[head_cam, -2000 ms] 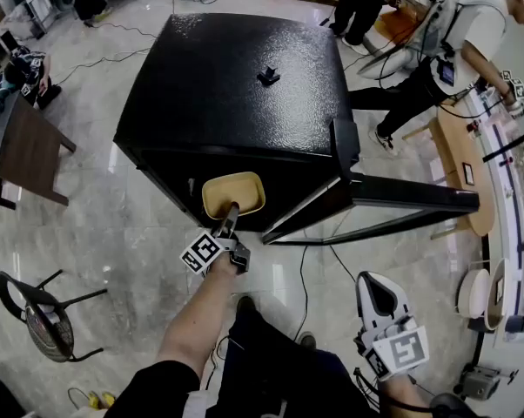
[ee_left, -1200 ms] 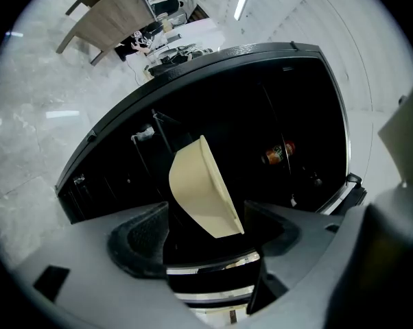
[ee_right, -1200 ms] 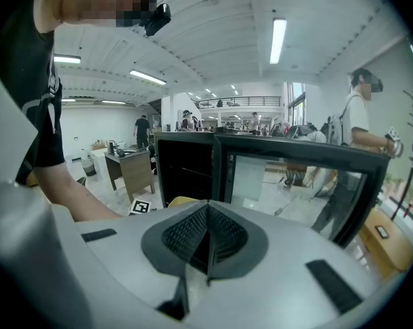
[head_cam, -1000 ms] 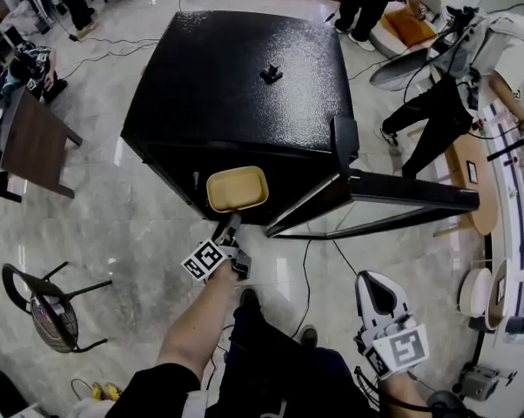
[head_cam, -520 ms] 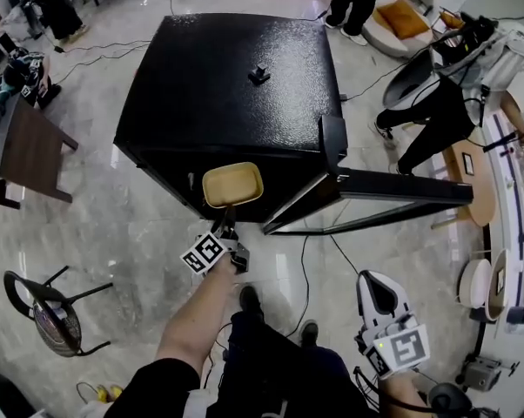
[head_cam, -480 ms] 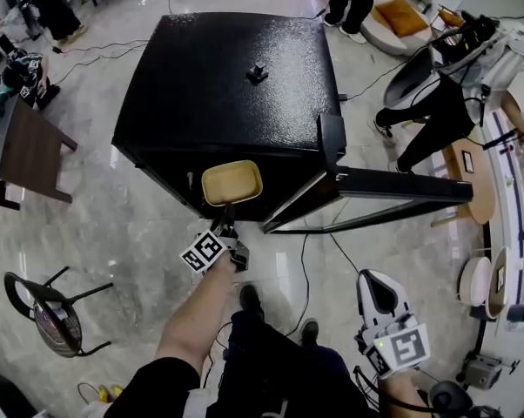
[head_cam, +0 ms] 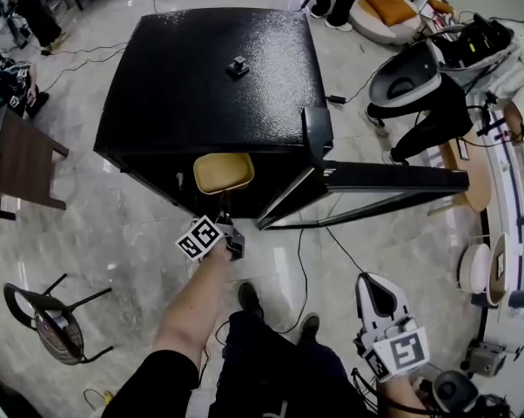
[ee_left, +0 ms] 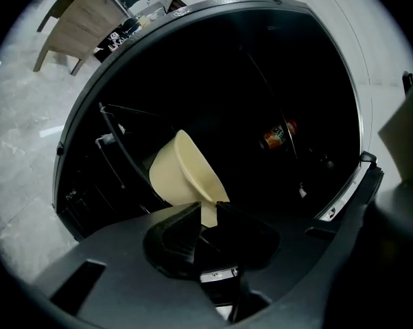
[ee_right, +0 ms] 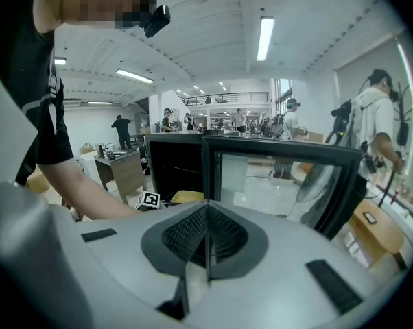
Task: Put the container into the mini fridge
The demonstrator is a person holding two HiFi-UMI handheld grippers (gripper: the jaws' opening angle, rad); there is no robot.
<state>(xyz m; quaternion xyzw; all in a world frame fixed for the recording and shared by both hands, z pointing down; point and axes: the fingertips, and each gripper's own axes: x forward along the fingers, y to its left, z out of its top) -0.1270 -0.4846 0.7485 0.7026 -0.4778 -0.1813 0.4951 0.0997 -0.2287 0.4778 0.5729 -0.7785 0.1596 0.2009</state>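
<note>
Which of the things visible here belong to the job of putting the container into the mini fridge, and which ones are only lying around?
For the job: container, held by the left gripper, whose jaws have just been closing on its rim; mini fridge, its door open.
Just lying about: chair, wooden table, floor cable, small black object on the fridge top.

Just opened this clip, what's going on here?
A person is putting a cream container into a black mini fridge whose door stands open. The left gripper has just been closing its jaws and now pinches the container's rim, holding it at the fridge opening, not yet set down. The right gripper is shut, empty, and held back at the person's side.
</note>
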